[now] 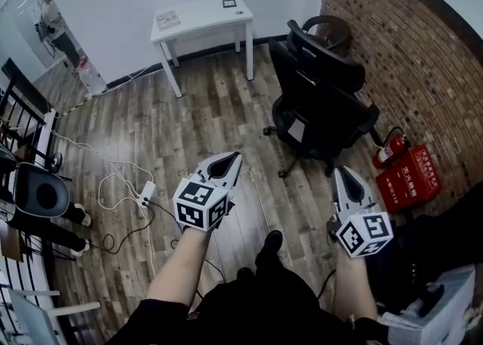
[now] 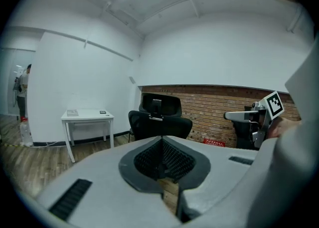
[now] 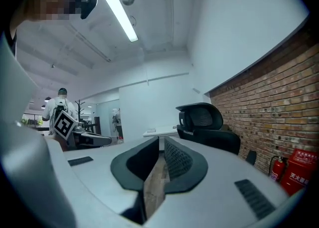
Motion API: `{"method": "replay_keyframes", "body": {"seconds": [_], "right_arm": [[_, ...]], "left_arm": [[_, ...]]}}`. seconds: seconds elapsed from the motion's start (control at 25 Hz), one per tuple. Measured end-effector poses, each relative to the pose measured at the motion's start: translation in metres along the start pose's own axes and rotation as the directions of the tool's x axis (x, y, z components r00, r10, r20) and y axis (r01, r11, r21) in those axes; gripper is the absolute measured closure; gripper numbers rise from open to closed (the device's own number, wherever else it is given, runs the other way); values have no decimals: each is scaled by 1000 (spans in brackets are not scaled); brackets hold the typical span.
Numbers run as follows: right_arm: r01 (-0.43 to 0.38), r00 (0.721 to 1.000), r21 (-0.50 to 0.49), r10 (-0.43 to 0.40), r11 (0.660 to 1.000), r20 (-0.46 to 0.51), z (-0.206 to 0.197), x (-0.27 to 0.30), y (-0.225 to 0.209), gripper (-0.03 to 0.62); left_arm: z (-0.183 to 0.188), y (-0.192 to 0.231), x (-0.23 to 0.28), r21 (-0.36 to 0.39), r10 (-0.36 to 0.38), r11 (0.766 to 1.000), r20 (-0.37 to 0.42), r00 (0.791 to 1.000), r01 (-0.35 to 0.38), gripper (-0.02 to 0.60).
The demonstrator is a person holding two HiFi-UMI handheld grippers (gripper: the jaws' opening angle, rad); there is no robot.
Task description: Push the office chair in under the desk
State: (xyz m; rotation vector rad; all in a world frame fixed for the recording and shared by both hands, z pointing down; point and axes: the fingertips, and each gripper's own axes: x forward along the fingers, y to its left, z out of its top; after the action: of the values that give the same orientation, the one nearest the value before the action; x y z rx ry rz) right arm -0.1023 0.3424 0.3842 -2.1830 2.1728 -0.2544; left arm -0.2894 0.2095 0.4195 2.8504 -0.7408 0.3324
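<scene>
The black office chair (image 1: 321, 102) stands on the wood floor (image 1: 189, 132) beside the brick wall (image 1: 407, 56), well apart from the white desk (image 1: 200, 19). The left gripper (image 1: 232, 158) and right gripper (image 1: 342, 174) hover short of the chair, fingers together, holding nothing.

The desk (image 1: 202, 19) stands against the far wall, with a paper (image 1: 167, 20) on its left end and a small flat item (image 1: 229, 4) toward its far right. The office chair (image 1: 321, 102) stands right of the desk and nearer, apart from it, close to the brick wall (image 1: 411, 56) on the right. A fire extinguisher (image 1: 389, 147) stands between chair and wall, just beside a floor box (image 1: 407, 177). A power strip (image 1: 146, 192) lies on the floor at near left. Nearest are the left gripper (image 1: 232, 158) and the right gripper (image 1: 343, 173), the right one just near the chair's base. A person (image 1: 54, 23) stands far left.
</scene>
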Motion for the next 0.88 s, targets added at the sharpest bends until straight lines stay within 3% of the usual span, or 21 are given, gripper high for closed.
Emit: {"method": "replay_keyframes", "body": {"seconds": [0.12, 0.4, 0.88], "right_arm": [[19, 1000, 19, -19, 1000, -10, 2, 31, -33, 528], [11, 999, 40, -10, 999, -34, 8, 95, -92, 493], [192, 976, 66, -184, 979, -116, -5, 166, -174, 462]], "left_arm": [[13, 9, 44, 12, -15, 1000, -10, 1000, 15, 572], [43, 27, 125, 39, -10, 999, -22, 1000, 11, 572], [64, 93, 250, 6, -99, 995, -47, 994, 99, 571]]}}
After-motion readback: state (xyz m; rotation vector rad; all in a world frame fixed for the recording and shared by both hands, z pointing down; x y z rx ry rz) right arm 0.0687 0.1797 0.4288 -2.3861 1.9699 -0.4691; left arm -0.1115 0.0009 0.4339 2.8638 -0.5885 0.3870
